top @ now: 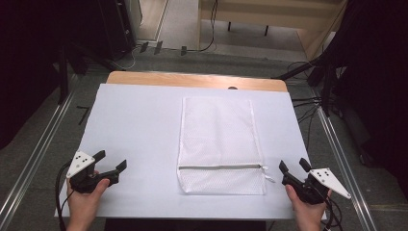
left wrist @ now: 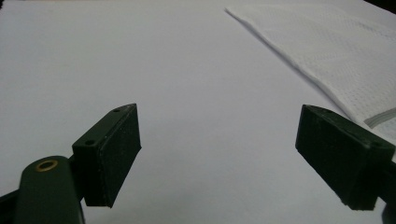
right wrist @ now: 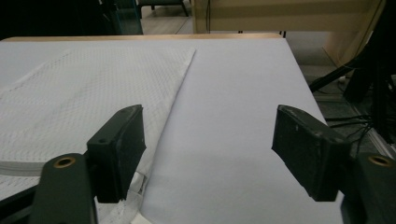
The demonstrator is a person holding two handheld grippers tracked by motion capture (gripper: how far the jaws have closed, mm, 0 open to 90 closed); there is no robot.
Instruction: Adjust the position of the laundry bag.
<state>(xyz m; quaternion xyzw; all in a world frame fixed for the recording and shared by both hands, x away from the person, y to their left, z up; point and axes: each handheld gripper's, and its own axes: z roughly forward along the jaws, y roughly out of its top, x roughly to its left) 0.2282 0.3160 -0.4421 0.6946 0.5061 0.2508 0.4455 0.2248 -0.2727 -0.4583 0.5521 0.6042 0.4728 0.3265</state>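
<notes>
The white mesh laundry bag (top: 220,144) is laid flat on the bench (top: 134,125) between both grippers — left gripper (top: 111,161) and right gripper (top: 293,166) are held apart, nothing clamped.

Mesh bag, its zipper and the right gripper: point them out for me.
mesh bag (top: 216,130), high view, middle of the white mesh
zipper (top: 219,167), high view, middle of the grey strip
right gripper (top: 293,166), high view, between its open fingers
</notes>
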